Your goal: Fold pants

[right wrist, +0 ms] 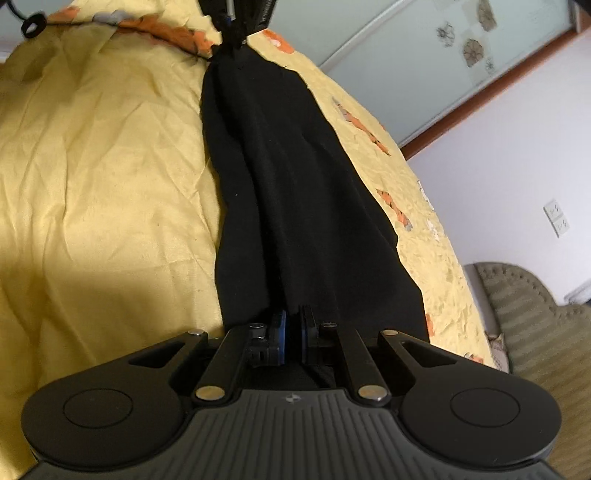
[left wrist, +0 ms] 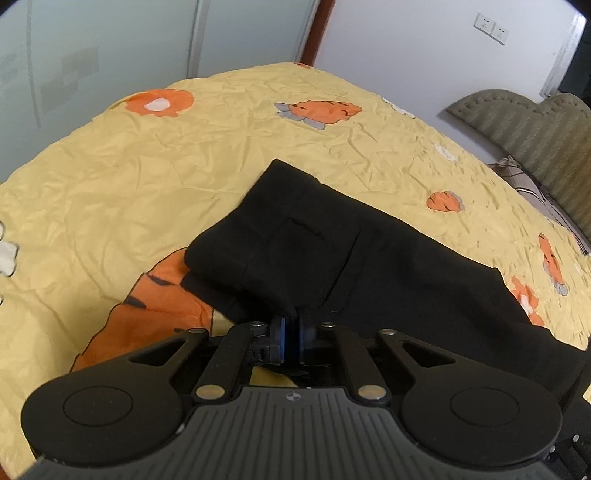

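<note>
Pinching black cloth at the near edge, the left gripper holds the black fabric pants, which lie partly folded on the yellow carrot-print bedsheet. The right gripper clamps the far end; keeping both edges level and taut should yield a clean crease.

Location: bedroom in a home.
A bed covered by a yellow sheet (orange cartoon prints) is seen, backed by a tufted olive headboard; frosted sliding wardrobe doors and wall sockets on a white wall are shown.
</note>
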Demonstrator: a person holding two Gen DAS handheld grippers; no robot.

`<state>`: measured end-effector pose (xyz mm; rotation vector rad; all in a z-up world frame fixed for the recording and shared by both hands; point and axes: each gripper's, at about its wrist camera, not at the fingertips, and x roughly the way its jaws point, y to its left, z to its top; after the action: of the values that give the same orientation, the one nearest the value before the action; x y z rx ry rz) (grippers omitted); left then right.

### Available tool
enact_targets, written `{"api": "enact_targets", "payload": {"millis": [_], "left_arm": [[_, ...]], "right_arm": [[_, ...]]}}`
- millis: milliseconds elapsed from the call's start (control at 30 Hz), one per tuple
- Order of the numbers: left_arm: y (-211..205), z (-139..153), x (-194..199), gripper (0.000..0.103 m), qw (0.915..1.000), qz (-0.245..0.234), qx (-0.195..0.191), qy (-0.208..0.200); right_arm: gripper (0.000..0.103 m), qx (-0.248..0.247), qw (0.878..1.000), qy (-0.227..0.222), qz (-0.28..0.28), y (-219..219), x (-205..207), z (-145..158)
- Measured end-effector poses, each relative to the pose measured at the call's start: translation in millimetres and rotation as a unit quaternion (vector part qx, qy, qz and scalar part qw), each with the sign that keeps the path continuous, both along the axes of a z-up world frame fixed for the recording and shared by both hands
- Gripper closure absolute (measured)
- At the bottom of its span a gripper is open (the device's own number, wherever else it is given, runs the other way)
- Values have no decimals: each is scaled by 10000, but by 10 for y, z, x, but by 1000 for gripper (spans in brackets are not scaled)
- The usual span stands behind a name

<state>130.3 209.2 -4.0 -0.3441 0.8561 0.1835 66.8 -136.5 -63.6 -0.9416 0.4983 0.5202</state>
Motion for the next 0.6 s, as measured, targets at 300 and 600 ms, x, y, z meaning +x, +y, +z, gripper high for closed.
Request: {"api": "enact_targets", "payload": {"millis": [300,600], "left_arm": [[-271,357,-196,40,9987,-449,-118,-225],[-880,261,0,30,9878,-1342,-789,-105]], "right_arm": [[102,453,9990,-46,0,62,-258,14],[51,-419,9948,-905,-191,63,-232,-107]]}}
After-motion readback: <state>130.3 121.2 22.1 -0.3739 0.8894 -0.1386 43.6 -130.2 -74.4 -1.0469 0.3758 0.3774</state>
